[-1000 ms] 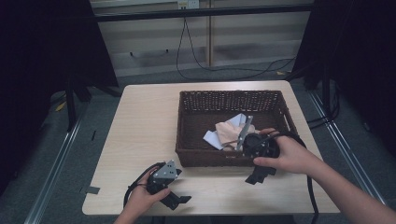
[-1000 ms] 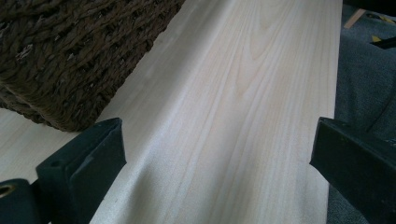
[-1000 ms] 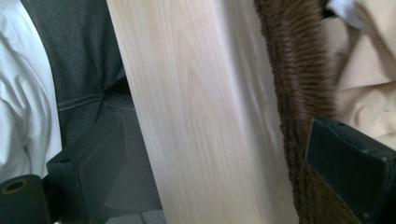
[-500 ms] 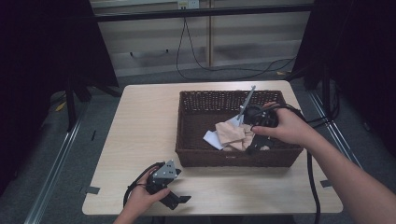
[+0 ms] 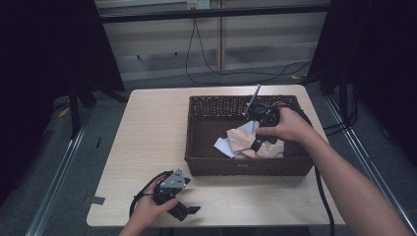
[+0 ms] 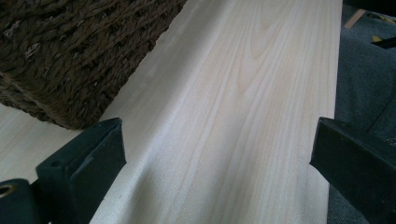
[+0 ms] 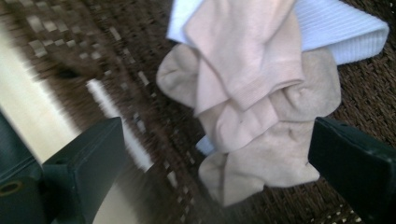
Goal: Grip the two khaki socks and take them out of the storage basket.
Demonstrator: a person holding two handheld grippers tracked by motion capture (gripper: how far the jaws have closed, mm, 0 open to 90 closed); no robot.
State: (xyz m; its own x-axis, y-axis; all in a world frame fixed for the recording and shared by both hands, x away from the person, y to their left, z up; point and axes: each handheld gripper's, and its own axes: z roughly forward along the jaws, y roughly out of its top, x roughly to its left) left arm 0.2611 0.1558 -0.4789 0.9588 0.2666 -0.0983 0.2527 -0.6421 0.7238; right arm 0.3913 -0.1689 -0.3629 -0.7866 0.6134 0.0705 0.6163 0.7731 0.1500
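Your right tool (image 5: 257, 142) hangs inside the wicker basket (image 5: 196, 129) with its jaws wide apart, gripping nothing; just below it lies the heap of beige socks (image 7: 261, 130), bunched on the basket floor with a white ribbed sock (image 7: 341, 35) under its far edge; your left tool (image 5: 183, 211) rests on the worktop (image 5: 152, 128) near the front edge, jaws spread and empty, beside the basket's woven corner.

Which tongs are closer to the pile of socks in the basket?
Right. The right tongs hover over the socks inside the basket; the left tongs rest on the table outside it.
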